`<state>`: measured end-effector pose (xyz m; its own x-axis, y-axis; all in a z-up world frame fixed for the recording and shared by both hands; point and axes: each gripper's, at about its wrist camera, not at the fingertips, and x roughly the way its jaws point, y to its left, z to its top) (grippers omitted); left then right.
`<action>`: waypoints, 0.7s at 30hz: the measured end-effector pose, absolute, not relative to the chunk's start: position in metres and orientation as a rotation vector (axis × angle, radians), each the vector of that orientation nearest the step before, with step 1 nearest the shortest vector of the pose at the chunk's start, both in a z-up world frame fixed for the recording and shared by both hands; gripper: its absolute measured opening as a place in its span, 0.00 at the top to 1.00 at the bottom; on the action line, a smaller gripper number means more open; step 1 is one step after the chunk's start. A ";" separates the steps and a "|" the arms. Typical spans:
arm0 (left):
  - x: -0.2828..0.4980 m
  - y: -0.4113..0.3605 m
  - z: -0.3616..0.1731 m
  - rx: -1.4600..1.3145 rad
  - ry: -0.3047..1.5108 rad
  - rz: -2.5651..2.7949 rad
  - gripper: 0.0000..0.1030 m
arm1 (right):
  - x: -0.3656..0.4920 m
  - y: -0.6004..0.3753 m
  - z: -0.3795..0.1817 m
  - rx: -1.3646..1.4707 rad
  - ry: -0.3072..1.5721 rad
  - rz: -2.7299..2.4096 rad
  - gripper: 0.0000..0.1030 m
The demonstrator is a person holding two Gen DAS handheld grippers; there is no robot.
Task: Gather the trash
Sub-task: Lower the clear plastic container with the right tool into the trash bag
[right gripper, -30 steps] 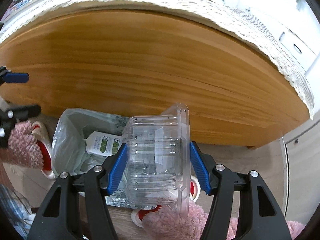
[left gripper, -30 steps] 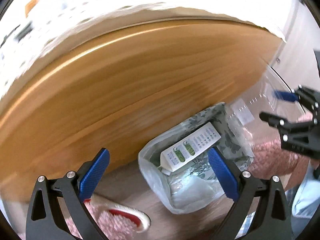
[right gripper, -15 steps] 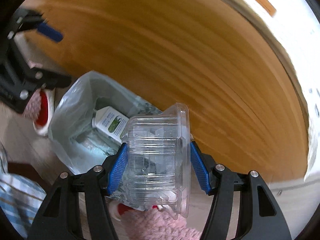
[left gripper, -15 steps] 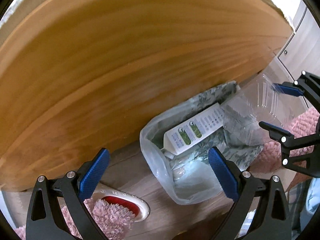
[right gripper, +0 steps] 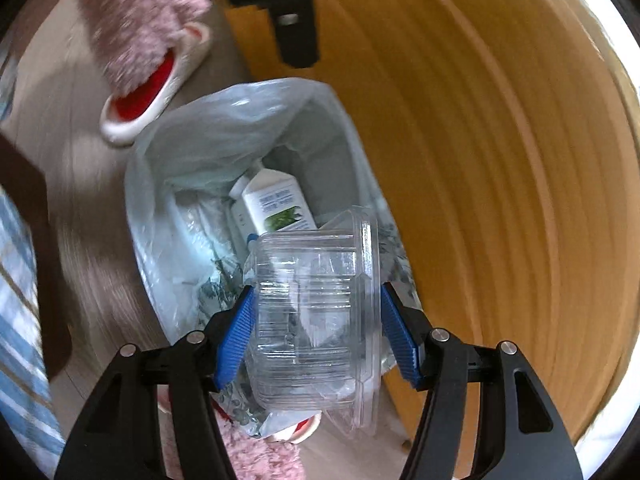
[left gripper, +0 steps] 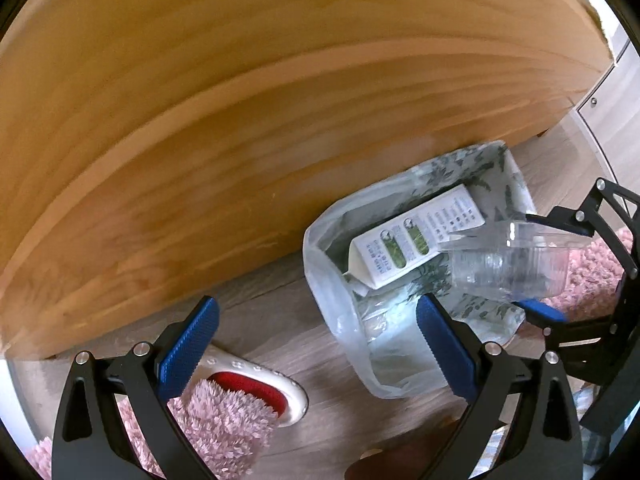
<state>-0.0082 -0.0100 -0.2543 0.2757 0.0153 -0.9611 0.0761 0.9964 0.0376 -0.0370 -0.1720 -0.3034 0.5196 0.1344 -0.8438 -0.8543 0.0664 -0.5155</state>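
Observation:
A clear plastic container (right gripper: 316, 320) sits crosswise between the blue pads of my right gripper (right gripper: 318, 328), which is shut on it. It hangs over the near rim of a small trash bin lined with a pale plastic bag (right gripper: 224, 128). Inside the bin lies a white and green carton (right gripper: 276, 204). In the left wrist view the bin (left gripper: 340, 300) is at centre right, with the carton (left gripper: 412, 240) in it and the container (left gripper: 508, 264) held by my right gripper (left gripper: 548, 266) at its right edge. My left gripper (left gripper: 316, 340) is open and empty, just left of the bin.
A tall wooden panel (left gripper: 280, 100) rises right behind the bin. A person's pink fluffy slippers stand on the wood floor on both sides of the bin (left gripper: 240, 400) (left gripper: 592, 272). A white cabinet (left gripper: 612, 92) is at the far right. A striped sleeve (right gripper: 20, 320) shows at left.
My right gripper has rolled and sunk with the container, from in front of the panel to just over the bin. My left gripper has come down a little towards the floor.

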 end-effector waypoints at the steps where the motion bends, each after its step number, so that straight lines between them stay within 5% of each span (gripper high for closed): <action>1: -0.008 -0.009 -0.256 0.086 1.298 -0.034 0.07 | -0.037 -0.173 -0.307 -1.306 0.712 0.864 0.41; 21: -0.001 -0.013 -0.279 0.121 1.384 -0.031 0.07 | -0.028 -0.181 -0.391 -1.567 0.800 1.107 0.41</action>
